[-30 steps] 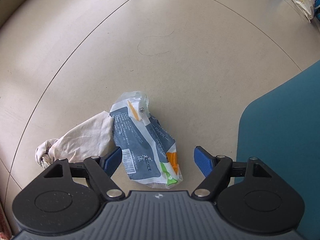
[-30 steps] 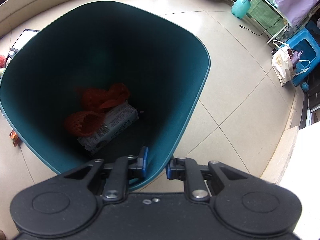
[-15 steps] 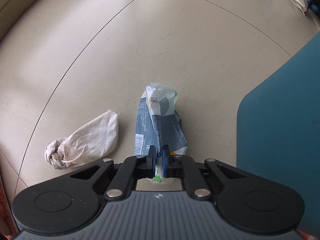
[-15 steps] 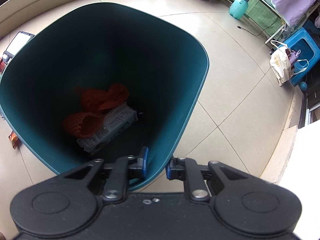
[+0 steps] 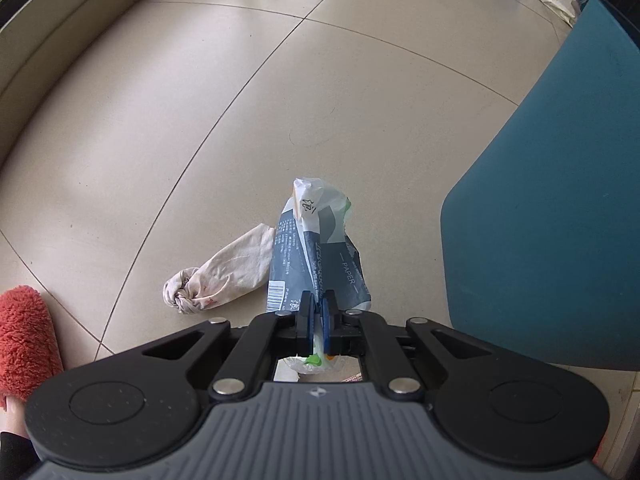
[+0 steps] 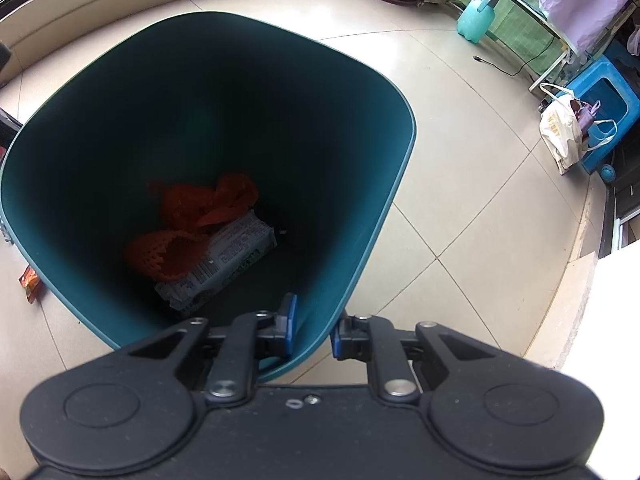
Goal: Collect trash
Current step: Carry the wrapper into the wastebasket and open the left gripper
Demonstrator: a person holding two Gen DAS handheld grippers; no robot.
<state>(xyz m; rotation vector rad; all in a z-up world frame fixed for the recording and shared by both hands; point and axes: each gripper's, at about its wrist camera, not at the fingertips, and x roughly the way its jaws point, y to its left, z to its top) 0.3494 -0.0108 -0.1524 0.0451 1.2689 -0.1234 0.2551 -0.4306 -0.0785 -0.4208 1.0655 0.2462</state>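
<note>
Tiled floor [image 5: 320, 92] beside the teal bin [image 6: 372, 168]: left tool [image 5: 317, 312] clamped on the paper wrapper [image 5: 316, 248], right tool [image 6: 313, 330] gripping the bin's rim; next, carrying the wrapper over the bin.

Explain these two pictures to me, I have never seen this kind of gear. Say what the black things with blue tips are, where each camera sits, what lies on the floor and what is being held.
No robot here: a person holds a two-finger clamp in each hand, and a wide-angle camera on each one looks along its fingers. The black shapes are the clamp bodies; the blue tips are the fingers.

Left-hand view: the left gripper is shut on a grey-blue wrapper, which hangs from it. A knotted white cloth lies on the tiled floor, and a red fuzzy slipper shows at the edge.

Right-hand view: the right gripper pinches the wall of the teal bin. Inside lie an orange net and a white packet. A small red scrap lies beside the bin.
</note>
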